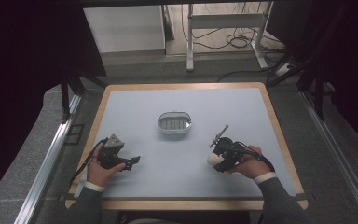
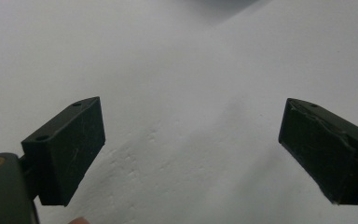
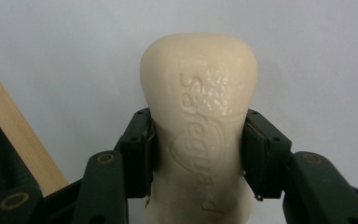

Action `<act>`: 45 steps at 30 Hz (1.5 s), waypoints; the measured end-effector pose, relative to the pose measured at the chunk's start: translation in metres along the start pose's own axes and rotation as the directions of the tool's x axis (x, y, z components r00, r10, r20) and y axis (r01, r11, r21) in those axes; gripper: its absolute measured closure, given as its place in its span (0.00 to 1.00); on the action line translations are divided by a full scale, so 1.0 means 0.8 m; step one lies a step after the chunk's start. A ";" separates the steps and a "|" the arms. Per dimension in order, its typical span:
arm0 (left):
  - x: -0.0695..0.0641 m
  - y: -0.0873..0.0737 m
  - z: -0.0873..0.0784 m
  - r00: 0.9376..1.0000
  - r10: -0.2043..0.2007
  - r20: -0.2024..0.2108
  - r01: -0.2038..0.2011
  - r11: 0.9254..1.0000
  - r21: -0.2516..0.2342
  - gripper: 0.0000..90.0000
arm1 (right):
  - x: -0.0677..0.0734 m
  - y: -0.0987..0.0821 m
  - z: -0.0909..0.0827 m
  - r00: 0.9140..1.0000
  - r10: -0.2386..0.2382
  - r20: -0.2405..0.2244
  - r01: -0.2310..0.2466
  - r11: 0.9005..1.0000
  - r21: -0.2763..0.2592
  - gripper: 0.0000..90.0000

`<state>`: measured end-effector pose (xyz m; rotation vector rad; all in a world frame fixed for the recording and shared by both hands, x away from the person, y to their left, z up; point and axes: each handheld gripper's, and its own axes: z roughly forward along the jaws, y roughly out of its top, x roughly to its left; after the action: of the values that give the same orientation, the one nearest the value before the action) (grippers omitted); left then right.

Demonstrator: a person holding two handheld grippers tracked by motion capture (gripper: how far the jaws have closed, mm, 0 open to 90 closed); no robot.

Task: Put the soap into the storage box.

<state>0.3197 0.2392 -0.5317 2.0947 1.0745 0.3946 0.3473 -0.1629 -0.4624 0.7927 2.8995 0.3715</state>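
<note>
One soap (image 3: 198, 135) sits clamped between your right gripper's (image 3: 198, 156) jaws; one dish (image 1: 174, 123) lies ahead; your left gripper's (image 2: 191, 149) jaws gape wide, empty.

Grey sleeves with white cuffs; black left tongs (image 1: 133, 161) carry a grey triangular plate.

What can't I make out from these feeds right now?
- Soap bar, right gripper view: its lower end is cut off by the bottom edge, and its flanks sit behind the jaws.
- Soap dish, high view: too small to tell what its inside holds.
- Left gripper, own view: surface ahead is blurred, featureless.
</note>
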 end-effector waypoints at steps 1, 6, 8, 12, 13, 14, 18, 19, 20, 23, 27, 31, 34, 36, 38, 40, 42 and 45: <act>0.000 0.000 0.000 1.000 0.000 0.000 0.000 1.000 0.000 0.08 | 0.000 0.000 0.000 1.000 0.000 0.000 0.000 1.000 0.000 0.55; 0.001 0.000 0.000 1.000 0.008 0.001 -0.008 1.000 0.005 0.08 | -0.001 0.012 -0.007 1.000 -0.017 0.009 0.017 1.000 -0.001 0.55; 0.001 0.000 0.001 1.000 0.008 0.000 -0.008 1.000 0.006 0.08 | -0.003 0.017 -0.009 1.000 -0.023 0.014 0.023 1.000 -0.003 0.55; 0.000 0.000 0.001 1.000 0.006 0.000 -0.006 1.000 0.005 0.08 | -0.007 0.028 -0.012 0.999 -0.030 0.017 0.030 0.999 -0.010 0.55; 0.001 0.000 0.002 1.000 0.013 0.000 -0.013 1.000 0.009 0.08 | -0.009 0.033 -0.011 0.999 -0.043 0.019 0.043 0.999 -0.015 0.55; 0.001 0.000 0.002 1.000 0.013 0.000 -0.013 1.000 0.009 0.08 | -0.009 0.036 -0.011 0.999 -0.046 0.021 0.046 0.999 -0.015 0.55; 0.001 0.000 0.002 1.000 0.014 -0.001 -0.014 1.000 0.010 0.08 | -0.014 0.045 -0.007 0.999 -0.043 0.022 0.043 0.999 -0.006 0.55; 0.001 0.000 0.002 1.000 0.011 0.000 -0.011 1.000 0.009 0.08 | -0.019 0.050 -0.005 0.999 -0.042 0.022 0.042 0.999 -0.007 0.55; 0.001 0.000 0.002 1.000 0.011 0.000 -0.011 1.000 0.010 0.08 | -0.021 0.051 -0.004 0.999 -0.042 0.020 0.042 0.999 -0.005 0.55; 0.001 0.000 0.002 1.000 0.012 -0.001 -0.012 1.000 0.011 0.08 | -0.025 0.056 -0.003 0.999 -0.042 0.022 0.042 0.999 -0.006 0.55; 0.001 0.000 0.003 1.000 0.012 -0.001 -0.012 1.000 0.014 0.08 | -0.032 0.064 -0.002 0.999 -0.039 0.022 0.039 0.999 -0.006 0.55; 0.000 0.000 0.004 1.000 0.012 0.003 -0.012 1.000 0.016 0.08 | -0.039 0.071 -0.001 0.999 -0.033 0.014 0.033 0.999 -0.008 0.55; 0.000 0.000 0.003 1.000 0.008 0.013 -0.008 1.000 0.010 0.08 | -0.044 0.076 -0.001 0.999 -0.031 0.021 0.031 0.999 -0.017 0.55; 0.001 0.000 0.003 1.000 0.009 0.010 -0.009 1.000 0.011 0.08 | -0.046 0.079 0.000 1.000 -0.028 0.014 0.028 0.999 -0.020 0.55; 0.001 0.000 0.003 1.000 0.004 0.007 -0.004 1.000 0.006 0.08 | -0.048 0.085 0.000 0.999 -0.034 0.015 0.034 0.999 -0.010 0.55; 0.000 0.000 0.004 1.000 0.008 0.008 -0.008 1.000 0.011 0.08 | -0.050 0.090 -0.001 0.999 -0.038 0.026 0.038 0.999 -0.010 0.55; 0.000 0.000 0.005 1.000 0.008 0.009 -0.009 1.000 0.012 0.08 | -0.053 0.095 -0.004 0.999 -0.038 0.025 0.039 0.999 -0.017 0.55; 0.000 0.000 0.005 1.000 0.009 0.009 -0.009 1.000 0.013 0.08 | -0.057 0.103 -0.006 0.999 -0.042 0.027 0.042 0.999 -0.030 0.55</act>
<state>0.3219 0.2373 -0.5344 2.1117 1.0650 0.3830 0.4254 -0.1186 -0.4342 0.7253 2.8736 0.3974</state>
